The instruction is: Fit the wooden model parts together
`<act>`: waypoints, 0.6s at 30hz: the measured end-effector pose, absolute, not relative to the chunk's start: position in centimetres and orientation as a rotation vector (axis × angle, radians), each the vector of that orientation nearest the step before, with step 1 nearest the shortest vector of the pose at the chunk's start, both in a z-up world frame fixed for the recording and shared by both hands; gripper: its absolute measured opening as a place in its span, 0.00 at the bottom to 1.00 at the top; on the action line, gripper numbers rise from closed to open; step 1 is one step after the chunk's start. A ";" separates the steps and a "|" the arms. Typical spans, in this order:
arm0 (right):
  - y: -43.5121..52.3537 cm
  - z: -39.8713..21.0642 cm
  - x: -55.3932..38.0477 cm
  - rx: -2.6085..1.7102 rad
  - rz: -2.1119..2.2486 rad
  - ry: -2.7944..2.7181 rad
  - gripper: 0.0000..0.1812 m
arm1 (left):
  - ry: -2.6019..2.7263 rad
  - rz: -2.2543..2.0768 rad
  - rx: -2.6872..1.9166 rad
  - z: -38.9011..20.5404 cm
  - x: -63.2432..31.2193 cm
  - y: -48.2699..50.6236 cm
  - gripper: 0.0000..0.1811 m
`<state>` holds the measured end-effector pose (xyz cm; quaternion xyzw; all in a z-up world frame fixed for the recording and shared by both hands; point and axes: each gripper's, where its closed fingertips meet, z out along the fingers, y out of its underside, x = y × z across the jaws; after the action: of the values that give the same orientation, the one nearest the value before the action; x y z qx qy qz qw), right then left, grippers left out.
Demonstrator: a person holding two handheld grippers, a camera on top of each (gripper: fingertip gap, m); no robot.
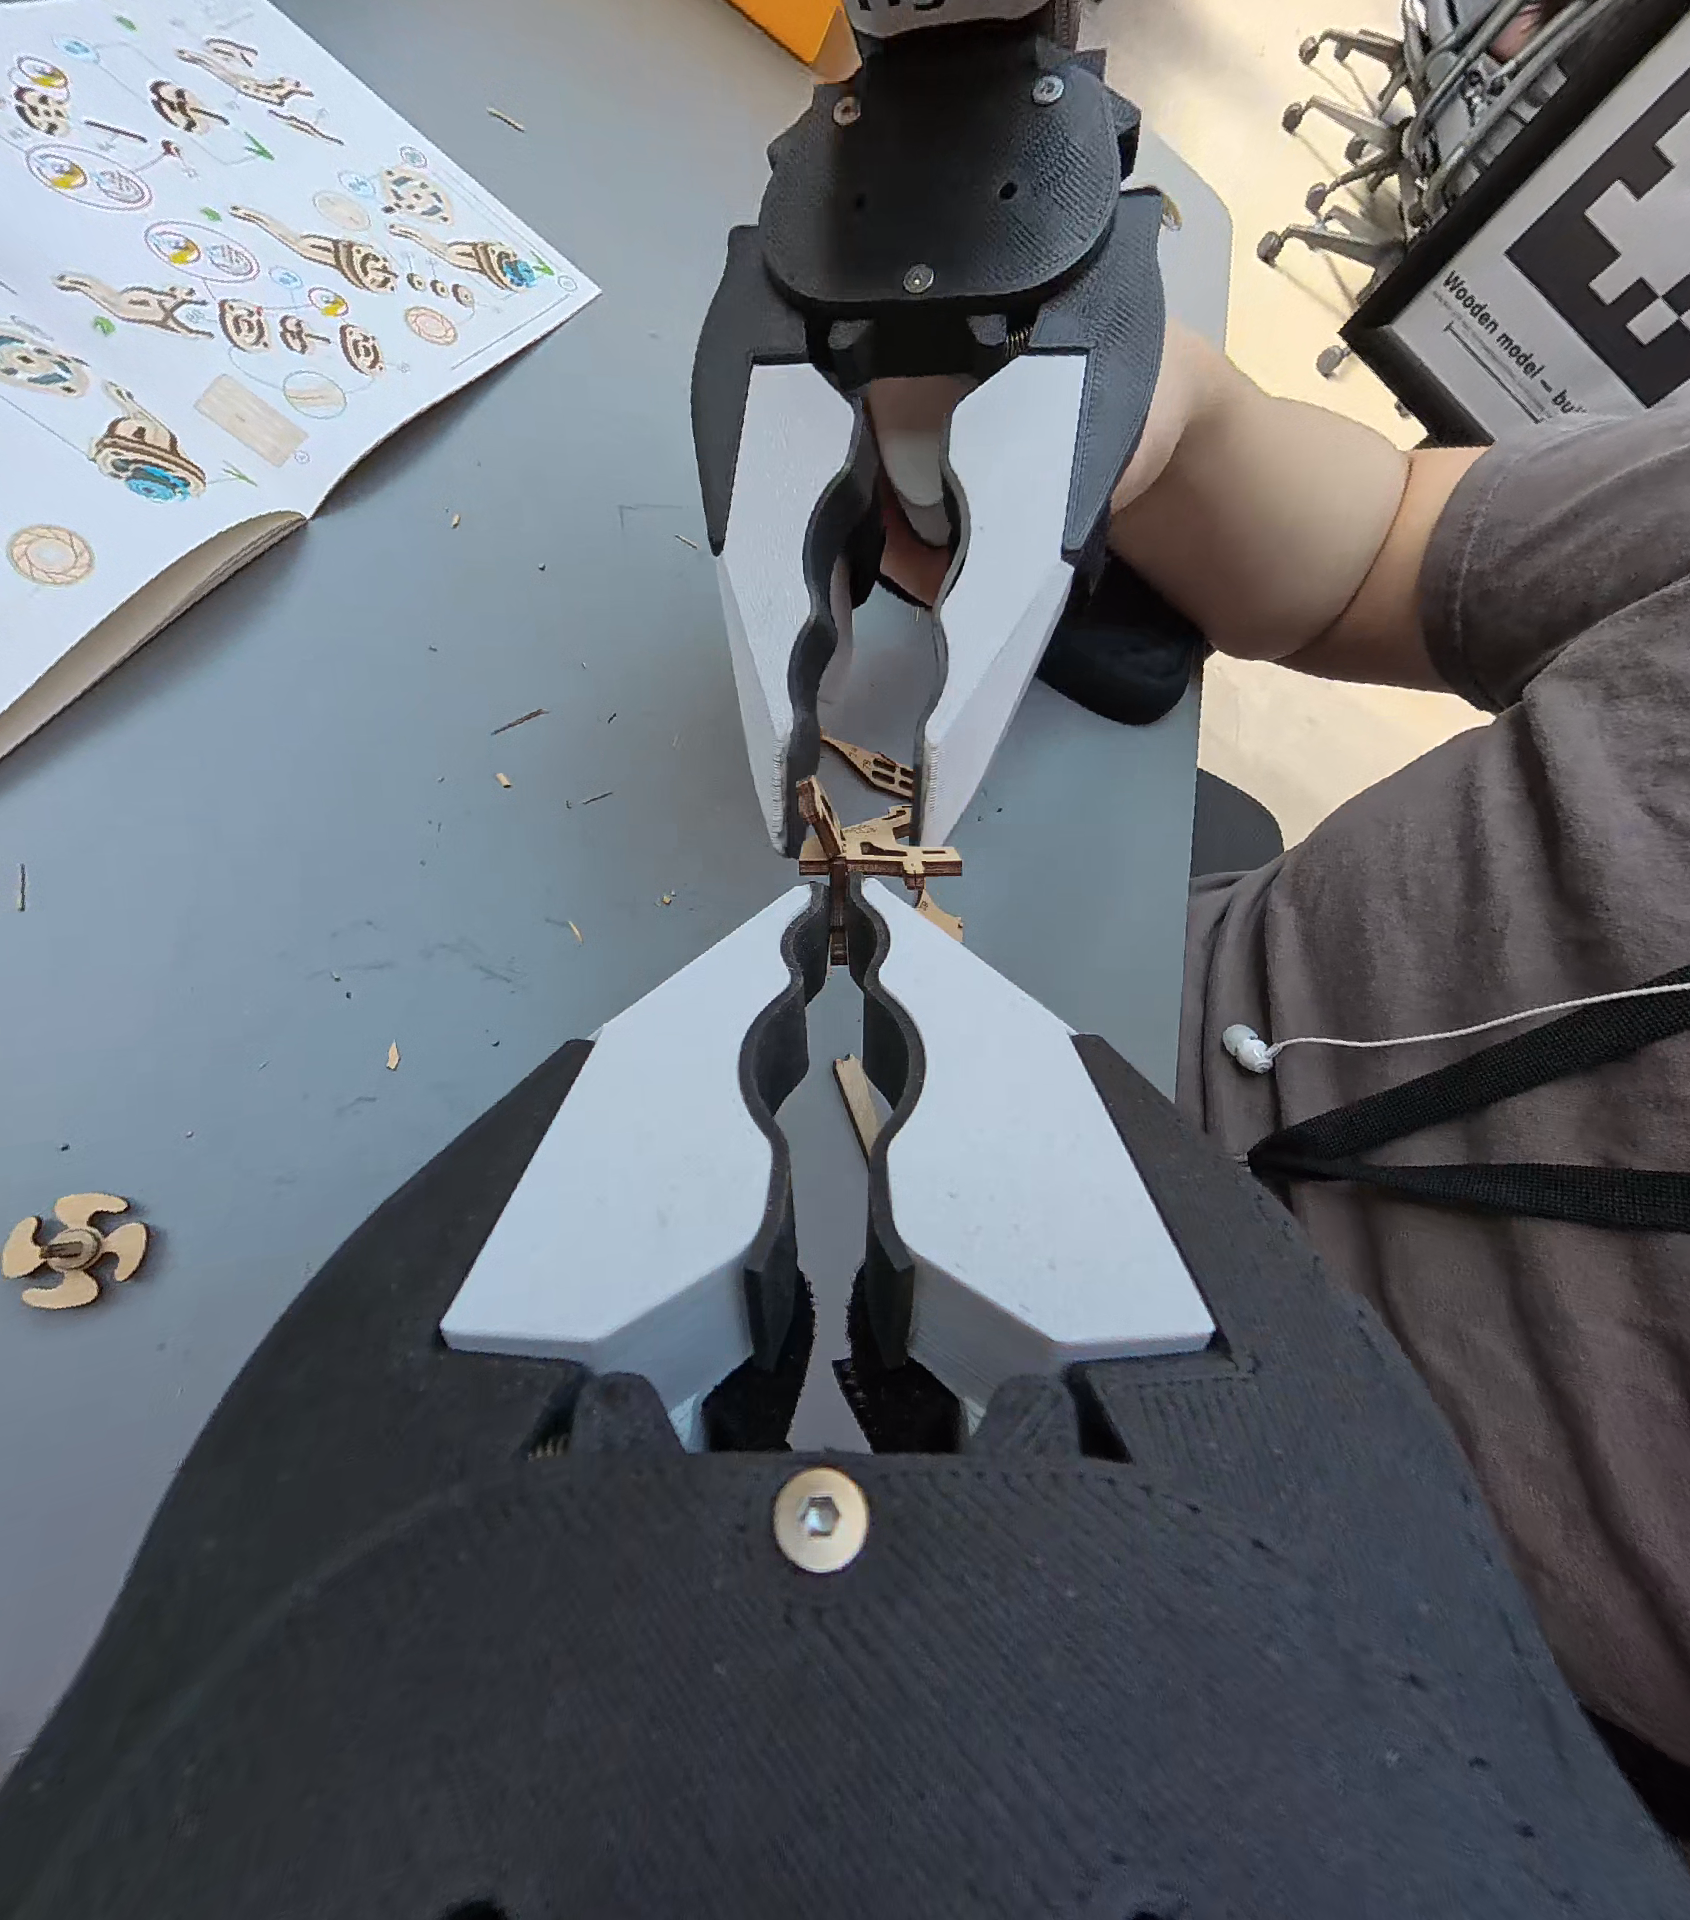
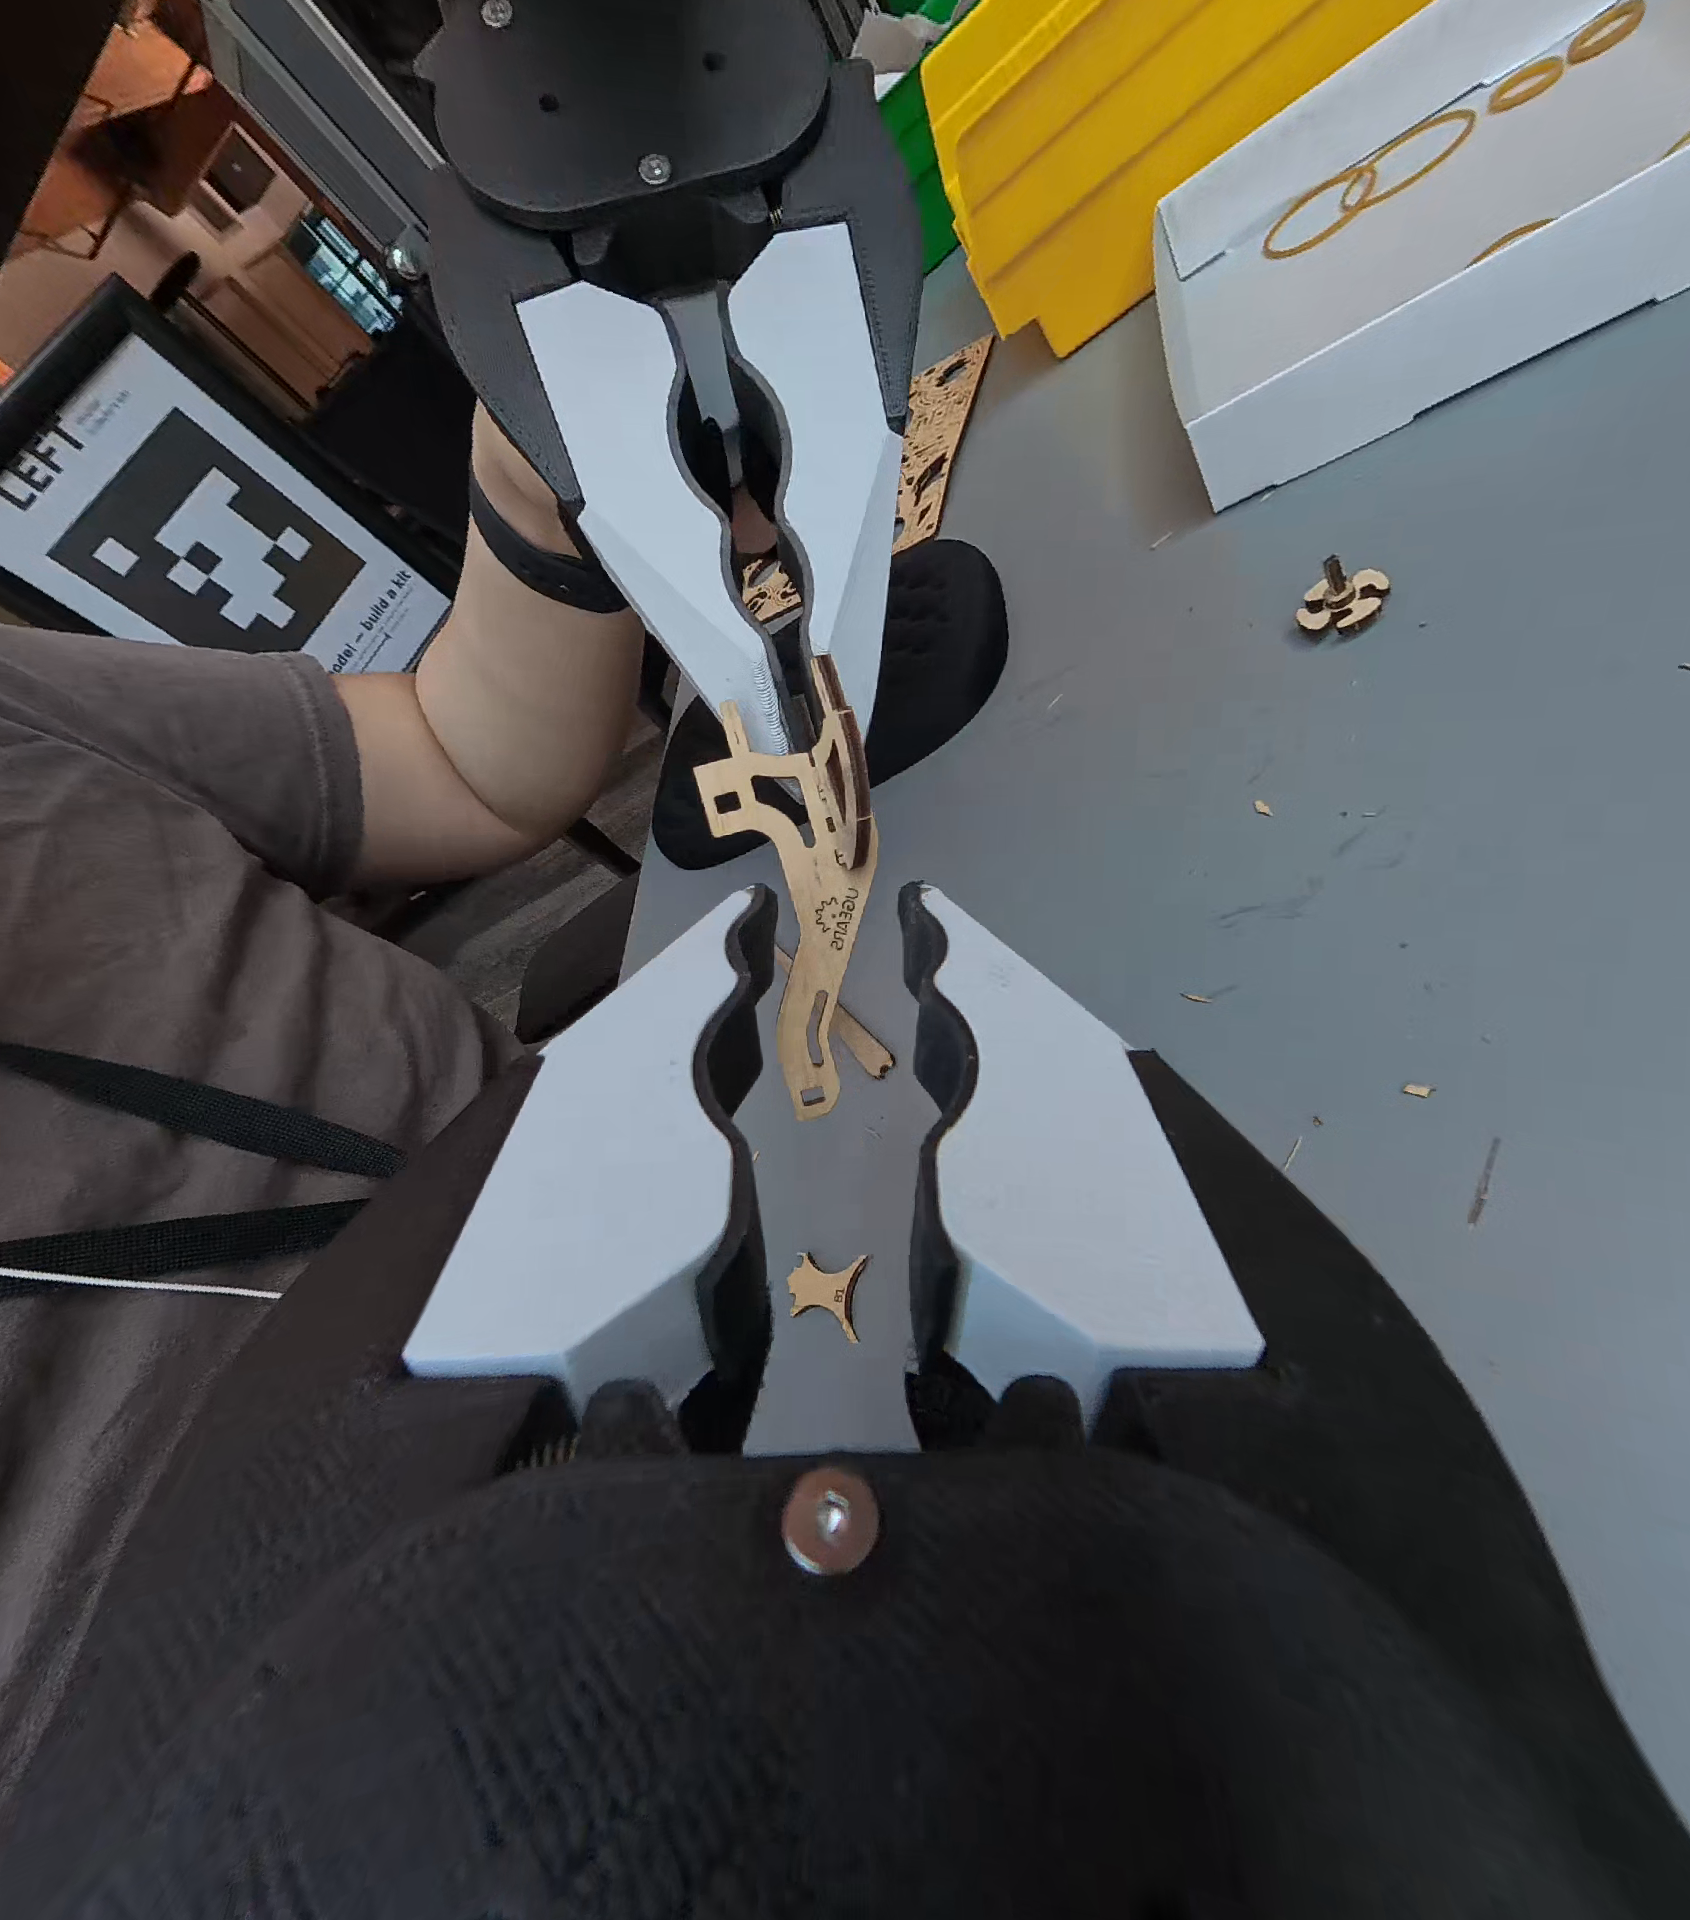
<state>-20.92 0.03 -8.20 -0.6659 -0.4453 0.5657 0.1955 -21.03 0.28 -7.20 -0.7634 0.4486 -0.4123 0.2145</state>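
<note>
A: Left tool [image 1: 833, 914] is pinched tight on the wooden model part [image 1: 872, 854], gripping it right at the fingertips above the grey counter [image 1: 301, 935].

B: And the right tool [image 2: 833, 904]? Its fingers stand wide apart, nothing between the pads. The long curved arm of the part hangs down into that gap, touching neither side from what I can see.

A: The two tools meet nose to nose near the counter's edge, in front of a person in a grey shirt.

B: On the counter, a small star-shaped wooden piece [image 2: 828, 1294] lies between the right tool's fingers, a loose strip [image 2: 862, 1039] under the hanging arm.

A: A propeller-like wooden piece [image 1: 72, 1250] sits well to the side, an open instruction booklet [image 1: 145, 312] beyond it, splinters scattered about.
</note>
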 end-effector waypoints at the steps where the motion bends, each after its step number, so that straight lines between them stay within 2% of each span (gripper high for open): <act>1: -0.3 -8.2 -20.9 -1.865 1.611 -1.258 0.07 | 1.241 -1.154 -2.119 -7.1 -20.9 0.3 0.00; 5: 0.0 -7.8 -20.7 -1.870 1.666 -1.191 0.07 | 1.177 -1.200 -2.086 -6.3 -20.5 1.1 0.01; 7: 0.5 -7.0 -20.6 -1.844 1.713 -1.106 0.07 | 1.052 -1.222 -2.041 -5.3 -20.7 2.5 0.11; 9: 1.1 -5.9 -20.5 -1.803 1.771 -1.014 0.07 | 0.916 -1.304 -1.963 -4.2 -21.0 3.3 0.15; 14: 1.8 -4.9 -20.3 -1.766 1.845 -0.904 0.06 | 0.702 -1.616 -1.725 -2.9 -20.5 2.9 0.10; 18: 1.9 -5.2 -20.5 -1.778 1.836 -0.890 0.06 | 0.700 -1.640 -1.705 -3.7 -19.9 2.9 0.03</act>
<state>-20.45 1.92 -5.23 -0.6414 -0.3210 0.6625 0.2160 -19.87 2.89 -3.70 -0.6520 0.2676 -0.6275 0.3310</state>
